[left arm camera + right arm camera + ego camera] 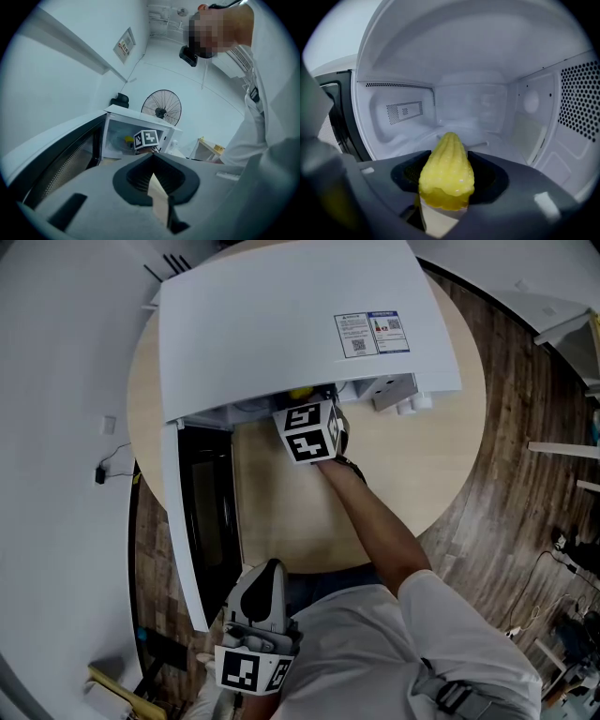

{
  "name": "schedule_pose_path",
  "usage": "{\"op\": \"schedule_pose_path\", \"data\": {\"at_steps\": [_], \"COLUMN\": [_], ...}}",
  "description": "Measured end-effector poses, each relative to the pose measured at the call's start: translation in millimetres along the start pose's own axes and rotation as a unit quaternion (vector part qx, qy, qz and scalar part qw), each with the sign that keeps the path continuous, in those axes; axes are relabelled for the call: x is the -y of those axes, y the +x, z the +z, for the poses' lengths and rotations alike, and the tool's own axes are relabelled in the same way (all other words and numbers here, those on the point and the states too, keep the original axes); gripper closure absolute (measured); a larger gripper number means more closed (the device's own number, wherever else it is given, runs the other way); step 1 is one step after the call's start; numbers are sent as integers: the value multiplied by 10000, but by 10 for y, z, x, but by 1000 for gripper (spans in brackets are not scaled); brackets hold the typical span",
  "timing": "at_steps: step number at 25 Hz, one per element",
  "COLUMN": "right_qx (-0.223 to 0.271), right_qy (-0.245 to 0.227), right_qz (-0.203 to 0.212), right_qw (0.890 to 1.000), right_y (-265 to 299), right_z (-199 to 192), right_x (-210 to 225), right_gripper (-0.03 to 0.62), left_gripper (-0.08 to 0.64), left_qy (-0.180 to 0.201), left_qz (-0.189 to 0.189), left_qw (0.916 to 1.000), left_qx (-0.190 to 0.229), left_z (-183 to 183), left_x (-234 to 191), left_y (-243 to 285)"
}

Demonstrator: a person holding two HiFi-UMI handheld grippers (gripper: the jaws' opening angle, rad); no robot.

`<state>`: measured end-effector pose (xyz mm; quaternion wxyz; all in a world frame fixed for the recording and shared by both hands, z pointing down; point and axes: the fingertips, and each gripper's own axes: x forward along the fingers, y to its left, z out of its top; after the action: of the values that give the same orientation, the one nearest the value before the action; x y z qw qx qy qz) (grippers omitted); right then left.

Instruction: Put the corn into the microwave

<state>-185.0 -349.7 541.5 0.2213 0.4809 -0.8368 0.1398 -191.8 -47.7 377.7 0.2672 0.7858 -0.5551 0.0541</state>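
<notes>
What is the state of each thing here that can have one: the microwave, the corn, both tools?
microwave: door open wide.
corn: gripped in the right tool, at the microwave's opening, not yet set down.
right tool: shut on the corn.
left tool: shut, empty, held away from the microwave.

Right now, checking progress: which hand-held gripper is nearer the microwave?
Right. The right hand-held gripper holds the corn inside the microwave mouth; the left hand-held gripper hangs back by the person's body, past the open door.
</notes>
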Motion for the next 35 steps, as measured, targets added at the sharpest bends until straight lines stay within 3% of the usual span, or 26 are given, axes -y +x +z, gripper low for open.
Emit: {"op": "schedule_pose_path", "data": {"at_steps": [20,25,35], "right_qx": [-37,-61,60], "right_qy": [-1002,-1003,-758], "right_qz": [-271,-244,-9], "right_qw": [9946,9946,9971], "right_y": [105,112,21], "right_z": [-79,-93,-49], "right_x": [-34,-42,-32], "right_gripper": [331,334,276], "left_gripper": [571,571,571], "left_qy": [-1,7,-4], "left_qz": [67,74,6], "left_qw": [10000,10000,9999], "left_qx": [-11,3,171], "left_z": [-10,-18,57], "left_x": [-40,-30,-12], "left_y": [-48,-94,-199]}}
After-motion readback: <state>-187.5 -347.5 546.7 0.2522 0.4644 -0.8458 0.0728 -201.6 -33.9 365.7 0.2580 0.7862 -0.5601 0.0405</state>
